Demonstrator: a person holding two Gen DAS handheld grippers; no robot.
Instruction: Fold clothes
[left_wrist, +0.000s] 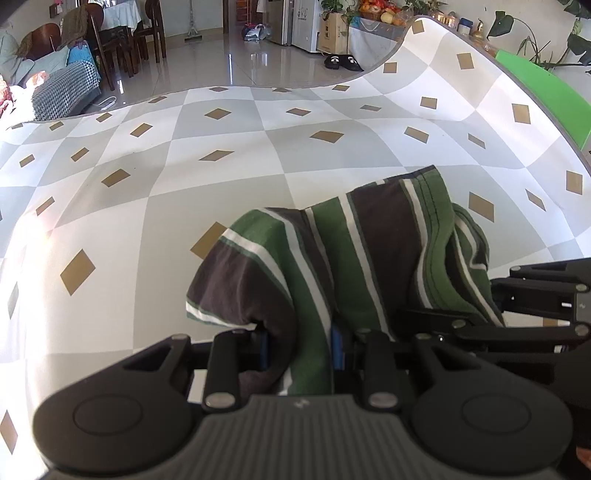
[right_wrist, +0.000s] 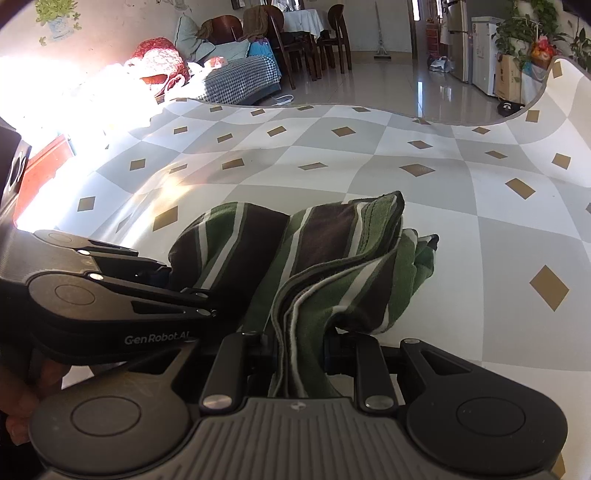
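Note:
A striped garment (left_wrist: 332, 254) in green, dark brown and white lies bunched on the checked tablecloth (left_wrist: 184, 155). My left gripper (left_wrist: 299, 354) is shut on a fold of it, and the cloth rises from between the pads. My right gripper (right_wrist: 301, 354) is shut on several layered edges of the same striped garment (right_wrist: 325, 258). The two grippers sit side by side: the right gripper (left_wrist: 535, 302) shows at the right edge of the left wrist view, and the left gripper (right_wrist: 147, 295) shows at the left of the right wrist view.
The tablecloth (right_wrist: 406, 177) of grey and white squares with tan diamonds stretches far ahead. A green chair back (left_wrist: 546, 96) stands at the table's right edge. Beyond the table are a shiny floor, dining chairs (right_wrist: 295, 40), a sofa with cushions (right_wrist: 236, 77) and a fridge.

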